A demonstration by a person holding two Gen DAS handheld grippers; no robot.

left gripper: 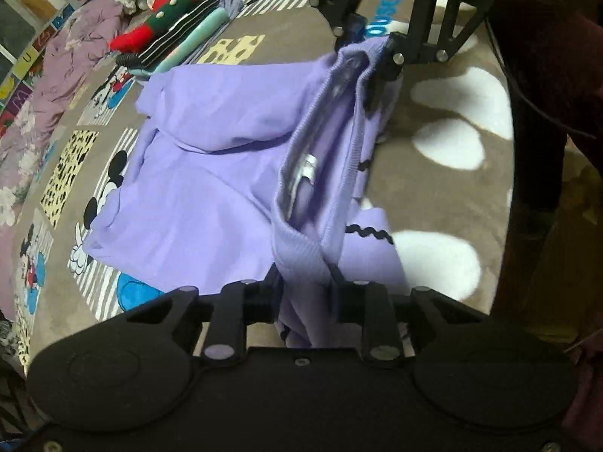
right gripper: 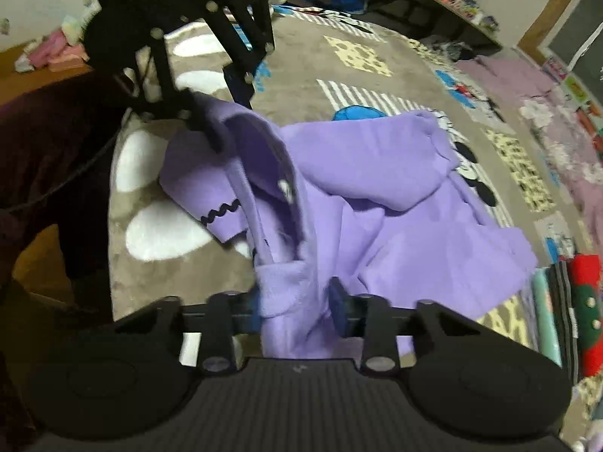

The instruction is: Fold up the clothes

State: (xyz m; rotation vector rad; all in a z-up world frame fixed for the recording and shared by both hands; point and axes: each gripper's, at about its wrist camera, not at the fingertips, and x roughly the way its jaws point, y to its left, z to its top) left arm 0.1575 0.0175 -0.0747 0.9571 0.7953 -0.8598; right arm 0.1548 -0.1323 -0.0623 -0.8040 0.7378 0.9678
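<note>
Cartoon-print rug underfoot, folded pile nearby. Lilac garment half lifted off rug, ribbed edge stretched between grippers. Left gripper pinches one end, right gripper other. Risk: uneven pull slips hem, fold skews.

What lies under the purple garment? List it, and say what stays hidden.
The purple garment lies on a grey cartoon-print rug, with printed panels showing round its edges. Both grippers lift its ribbed edge. Whatever sits beneath the spread fabric is covered.
</note>
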